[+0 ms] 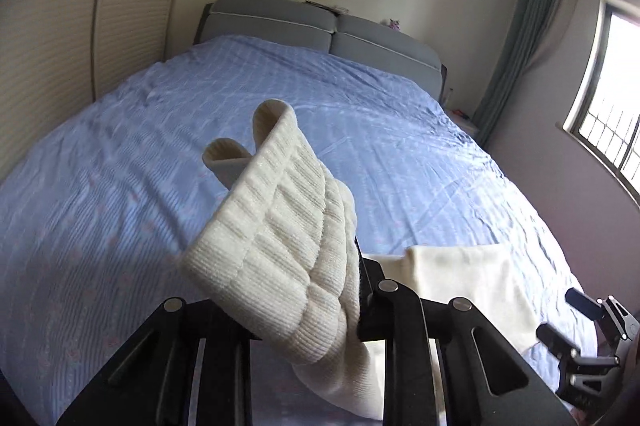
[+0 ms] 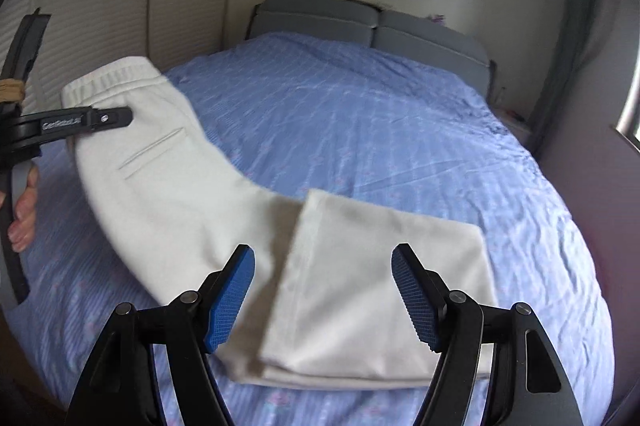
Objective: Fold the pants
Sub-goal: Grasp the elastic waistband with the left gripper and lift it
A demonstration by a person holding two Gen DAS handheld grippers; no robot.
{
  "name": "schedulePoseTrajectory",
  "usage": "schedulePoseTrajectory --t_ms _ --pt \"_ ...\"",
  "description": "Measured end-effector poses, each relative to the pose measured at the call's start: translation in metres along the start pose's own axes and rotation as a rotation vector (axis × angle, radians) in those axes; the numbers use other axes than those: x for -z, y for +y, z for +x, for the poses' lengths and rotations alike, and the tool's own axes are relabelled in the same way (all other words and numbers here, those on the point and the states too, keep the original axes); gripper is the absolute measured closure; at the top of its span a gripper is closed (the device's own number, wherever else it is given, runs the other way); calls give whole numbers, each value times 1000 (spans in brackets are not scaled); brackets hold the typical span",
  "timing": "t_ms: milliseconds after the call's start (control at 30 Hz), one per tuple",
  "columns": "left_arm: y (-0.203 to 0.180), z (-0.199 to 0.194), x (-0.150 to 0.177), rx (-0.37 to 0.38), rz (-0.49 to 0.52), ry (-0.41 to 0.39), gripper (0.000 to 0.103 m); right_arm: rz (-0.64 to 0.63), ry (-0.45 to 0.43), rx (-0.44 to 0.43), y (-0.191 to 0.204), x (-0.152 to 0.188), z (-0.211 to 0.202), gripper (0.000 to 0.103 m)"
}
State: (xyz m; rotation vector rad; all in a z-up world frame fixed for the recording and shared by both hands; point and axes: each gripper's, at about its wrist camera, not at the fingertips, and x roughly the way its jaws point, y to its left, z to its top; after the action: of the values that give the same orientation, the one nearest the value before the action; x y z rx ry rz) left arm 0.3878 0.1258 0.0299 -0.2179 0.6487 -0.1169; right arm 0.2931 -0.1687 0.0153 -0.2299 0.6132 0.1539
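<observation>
A: What does the left camera see?
B: The left gripper (image 1: 320, 290) pinches the ribbed waistband (image 1: 276, 246) of the cream pants (image 1: 472, 282) and holds it up over the blue bed (image 1: 160, 153). The right gripper (image 1: 576, 322) shows at the far right edge.
A: And the right camera?
B: The right gripper's blue pads (image 2: 230, 296) stand apart, holding nothing. The pants lie on the bed, leg ends folded over, just past them. A hand (image 2: 24, 209) holds the left gripper at the waistband.

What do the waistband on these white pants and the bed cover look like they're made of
Waistband: looks like ribbed elastic knit, matte cream, judging by its fine parallel ridges. Pants legs: smoother, thicker woven or knit cloth, matte. Bed cover: thin blue woven fabric, probably cotton, with soft wrinkles and a slight sheen.
</observation>
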Motion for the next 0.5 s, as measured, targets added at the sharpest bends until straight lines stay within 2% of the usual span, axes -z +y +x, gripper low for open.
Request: schedulePoseTrajectory --t_ms 100,233,367,500 --pt "-43 1 -17 -8 49 5 79 83 -25 91 -47 -5 -5 32" --pt "-95 9 -24 40 87 21 80 170 -11 177 -99 -7 -3 32" --pt "-157 22 -16 80 166 54 80 274 -7 147 -145 6 -11 32" --pt "-217 50 0 80 243 134 80 322 -17 168 -179 27 -22 32"
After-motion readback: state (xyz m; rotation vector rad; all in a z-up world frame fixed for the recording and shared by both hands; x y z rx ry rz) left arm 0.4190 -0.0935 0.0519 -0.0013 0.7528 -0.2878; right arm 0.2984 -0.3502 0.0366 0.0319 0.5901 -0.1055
